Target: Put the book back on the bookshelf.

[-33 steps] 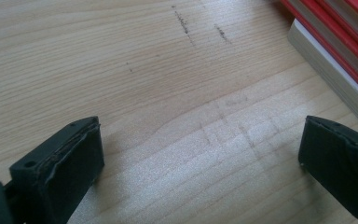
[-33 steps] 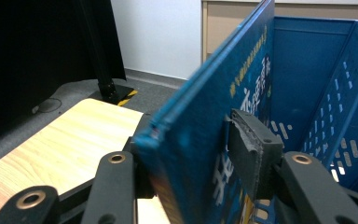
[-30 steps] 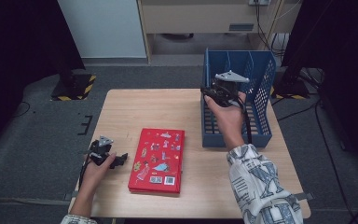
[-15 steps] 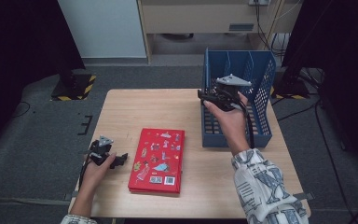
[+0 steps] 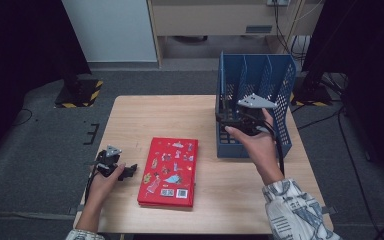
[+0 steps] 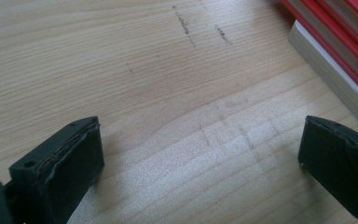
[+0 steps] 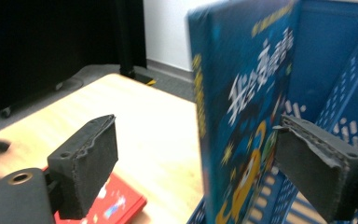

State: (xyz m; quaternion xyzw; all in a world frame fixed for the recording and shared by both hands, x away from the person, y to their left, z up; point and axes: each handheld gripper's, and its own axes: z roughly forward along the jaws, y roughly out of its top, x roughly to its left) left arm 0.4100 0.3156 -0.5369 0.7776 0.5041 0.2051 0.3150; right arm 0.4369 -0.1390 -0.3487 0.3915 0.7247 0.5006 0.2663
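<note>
- Right now the right gripper (image 5: 230, 121) sits at the front of the blue file rack (image 5: 283, 95), held by a right hand (image 5: 252, 142) whose forearm rises from the bottom edge in a patterned sleeve (image 5: 295, 210).
- Its jaws have just been opening and now stand wide apart; in the right gripper view a blue book (image 7: 242, 107) stands upright between them, close to the right-hand pad but not squeezed.
- That blue book stands in the rack, its spine facing the camera of the right gripper (image 7: 200, 182).
- Meanwhile the left gripper (image 5: 125, 172) lies low on the wooden table (image 5: 155, 120), near the front left corner, with the left hand (image 5: 102, 182) wrapped around its body and the wrist almost flat on the wood.
- Its jaws point toward the red book (image 5: 170, 170) and gape with bare table (image 6: 168, 93) between them in the left gripper view (image 6: 198, 154).
- Flat on the table, the red book (image 6: 340, 51) lies cover up, just beside the left gripper and well apart from the rack.
</note>
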